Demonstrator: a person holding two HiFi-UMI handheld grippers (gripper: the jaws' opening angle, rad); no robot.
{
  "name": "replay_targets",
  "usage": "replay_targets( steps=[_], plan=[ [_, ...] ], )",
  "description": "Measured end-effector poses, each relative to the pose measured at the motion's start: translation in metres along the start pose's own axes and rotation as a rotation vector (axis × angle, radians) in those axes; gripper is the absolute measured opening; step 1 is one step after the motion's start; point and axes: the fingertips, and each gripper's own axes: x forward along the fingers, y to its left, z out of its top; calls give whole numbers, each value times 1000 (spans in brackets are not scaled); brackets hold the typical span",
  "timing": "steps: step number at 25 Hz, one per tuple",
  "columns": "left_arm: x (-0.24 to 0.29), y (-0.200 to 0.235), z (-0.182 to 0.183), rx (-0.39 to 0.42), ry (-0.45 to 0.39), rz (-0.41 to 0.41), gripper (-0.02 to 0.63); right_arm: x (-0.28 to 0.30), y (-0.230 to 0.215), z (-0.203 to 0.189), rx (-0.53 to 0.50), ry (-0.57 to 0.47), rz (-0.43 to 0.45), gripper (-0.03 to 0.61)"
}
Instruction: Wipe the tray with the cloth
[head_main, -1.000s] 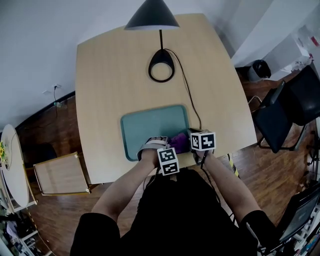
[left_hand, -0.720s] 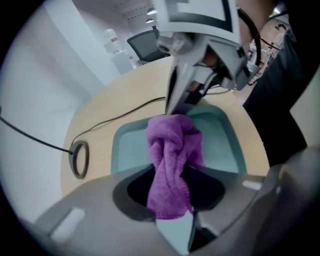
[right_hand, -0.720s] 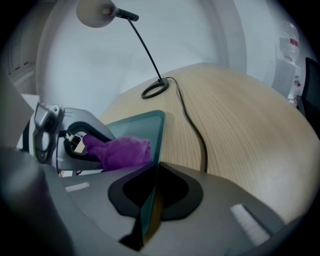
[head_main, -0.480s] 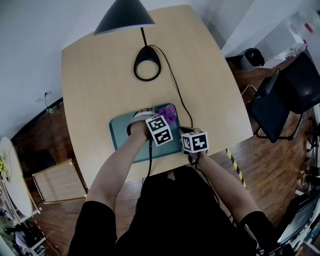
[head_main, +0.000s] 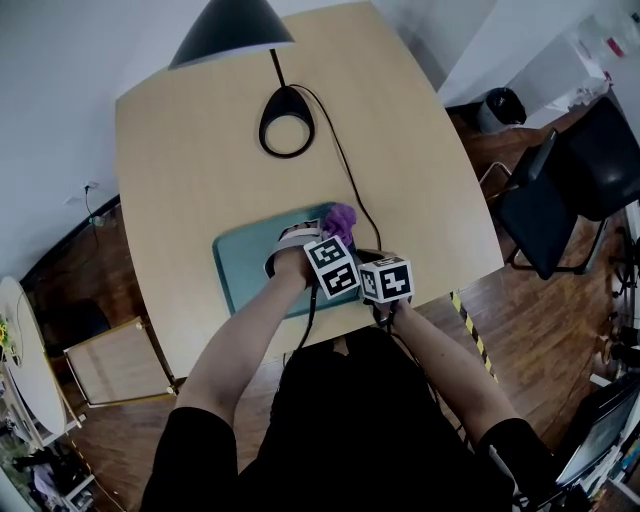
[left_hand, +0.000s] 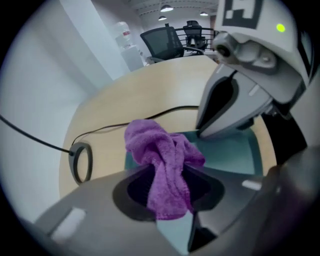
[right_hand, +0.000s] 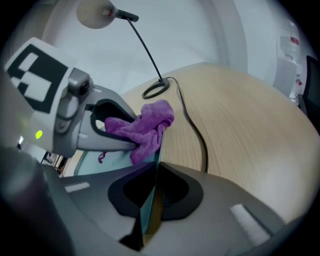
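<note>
A teal tray (head_main: 240, 272) lies near the table's front edge. A purple cloth (head_main: 339, 221) is bunched at the tray's far right corner, partly over the rim. My left gripper (left_hand: 167, 200) is shut on the cloth (left_hand: 164, 162) and points steeply down over the tray (left_hand: 232, 155). In the right gripper view the cloth (right_hand: 145, 127) hangs from the left gripper's fingers (right_hand: 107, 142). My right gripper (right_hand: 152, 197) is shut on the tray's right rim (right_hand: 150, 210), which stands edge-on between its jaws. Both marker cubes sit close together in the head view.
A black desk lamp (head_main: 232, 30) stands at the table's far side, with a ring base (head_main: 287, 122). Its cord (head_main: 345, 175) runs down past the tray's right edge. Black office chairs (head_main: 560, 200) stand right of the table, and a wooden chair (head_main: 110, 360) to the left.
My left gripper has carried the cloth across the tray from its near right part to its far right corner. The right gripper has kept its hold on the rim.
</note>
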Motion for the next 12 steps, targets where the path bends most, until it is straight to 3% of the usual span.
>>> replay_targets(
  steps=[4,9,12],
  plan=[
    [-10,-48,6,73,-36,-46,160,0,-3,1,7,-2,11,21],
    [-24,-103,1,74,-91,-138,158,1,-4,0,21,9,17,21],
    [-33,-134,2,140,-139,-192,158,3,-6,-5,24,21,12,21]
  ],
)
